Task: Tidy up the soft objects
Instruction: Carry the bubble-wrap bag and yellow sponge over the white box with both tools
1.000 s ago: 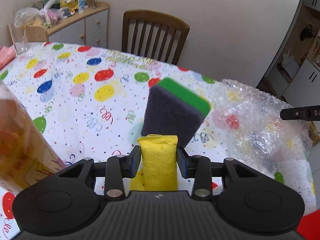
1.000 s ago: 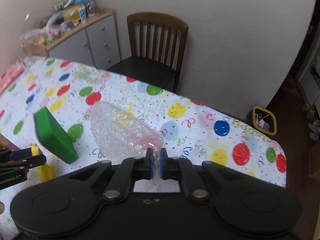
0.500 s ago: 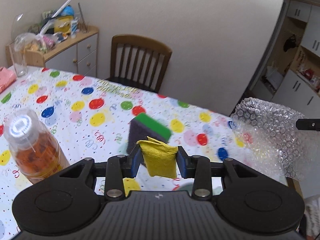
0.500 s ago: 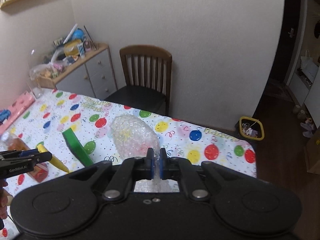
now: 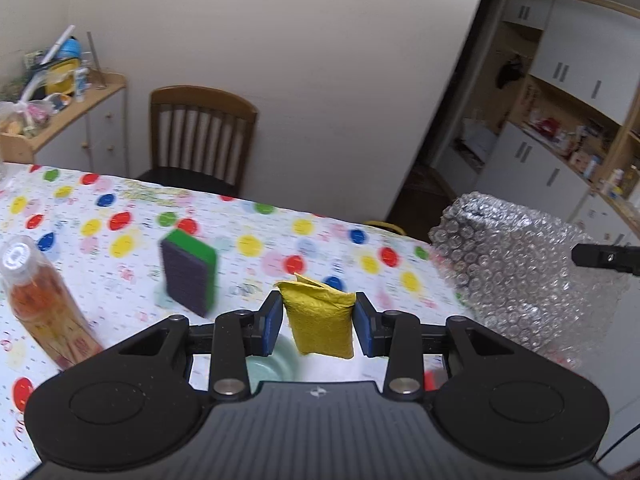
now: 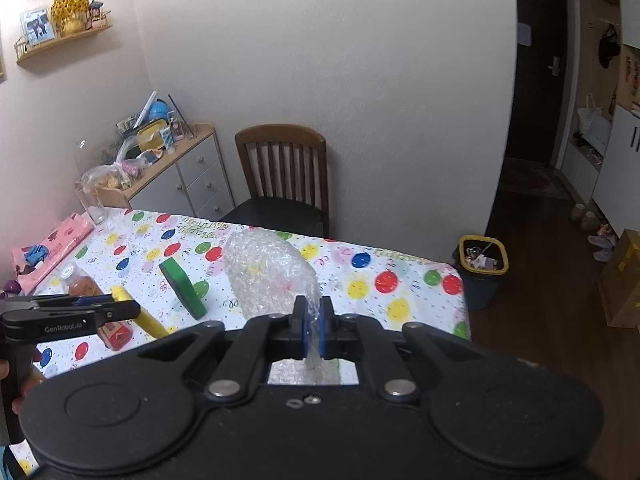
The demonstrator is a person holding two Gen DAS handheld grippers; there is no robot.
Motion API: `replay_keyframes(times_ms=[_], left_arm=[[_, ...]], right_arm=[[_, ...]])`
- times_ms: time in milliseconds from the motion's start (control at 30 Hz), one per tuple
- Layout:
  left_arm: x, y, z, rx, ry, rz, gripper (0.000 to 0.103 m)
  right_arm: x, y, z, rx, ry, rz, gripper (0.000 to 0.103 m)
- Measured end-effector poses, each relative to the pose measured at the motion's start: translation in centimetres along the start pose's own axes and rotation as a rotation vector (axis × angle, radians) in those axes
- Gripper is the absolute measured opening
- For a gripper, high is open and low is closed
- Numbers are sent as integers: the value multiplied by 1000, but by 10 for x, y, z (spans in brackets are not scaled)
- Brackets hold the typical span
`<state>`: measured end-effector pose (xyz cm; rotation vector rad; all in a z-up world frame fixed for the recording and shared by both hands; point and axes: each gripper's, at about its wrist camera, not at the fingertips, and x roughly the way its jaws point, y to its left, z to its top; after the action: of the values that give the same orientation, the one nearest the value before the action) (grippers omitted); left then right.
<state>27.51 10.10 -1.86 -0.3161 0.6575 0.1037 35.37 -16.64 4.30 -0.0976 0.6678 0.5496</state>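
My left gripper [image 5: 319, 322] is shut on a yellow cloth [image 5: 320, 326] that carries a green-and-grey sponge [image 5: 188, 274], both held high above the table. The sponge [image 6: 182, 290] and cloth [image 6: 140, 314] also show in the right wrist view, hanging from the left gripper [image 6: 120, 308]. My right gripper [image 6: 312, 330] is shut on a sheet of bubble wrap [image 6: 270, 274], lifted above the table. The wrap [image 5: 520, 276] shows at the right of the left wrist view.
The table has a balloon-print cloth [image 5: 260, 248]. An orange drink bottle [image 5: 44, 304] stands at the left. A pale green dish [image 5: 268, 364] lies below my left gripper. A wooden chair [image 6: 284, 176] and a cluttered sideboard [image 6: 168, 168] stand behind. A bin [image 6: 482, 260] sits on the floor right.
Both grippers have risen well above the table with their loads. The sponge swung from in front of the cloth to the left. The bottle moved from close up to farther below.
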Motion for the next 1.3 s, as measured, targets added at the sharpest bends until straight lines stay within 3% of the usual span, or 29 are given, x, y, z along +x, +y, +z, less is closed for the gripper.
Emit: replay_keyframes(times_ms=[233,633,1033,1300], left_arm=[[-15,-48,-9,52,17,-85,37],[-17,-124,-40,159,123,-231,37],[2,-179,-82,238,301,-360,37],[29,-207,-111,278,392,-365,37]], right_arm=[[-41,-26,-22,46,-21,-22,4],[-77,-62,-75,143,21,-37,4],[-74,-94,-118,213,92,-67,4],[-48,-113,-142,230,154,-91,4]])
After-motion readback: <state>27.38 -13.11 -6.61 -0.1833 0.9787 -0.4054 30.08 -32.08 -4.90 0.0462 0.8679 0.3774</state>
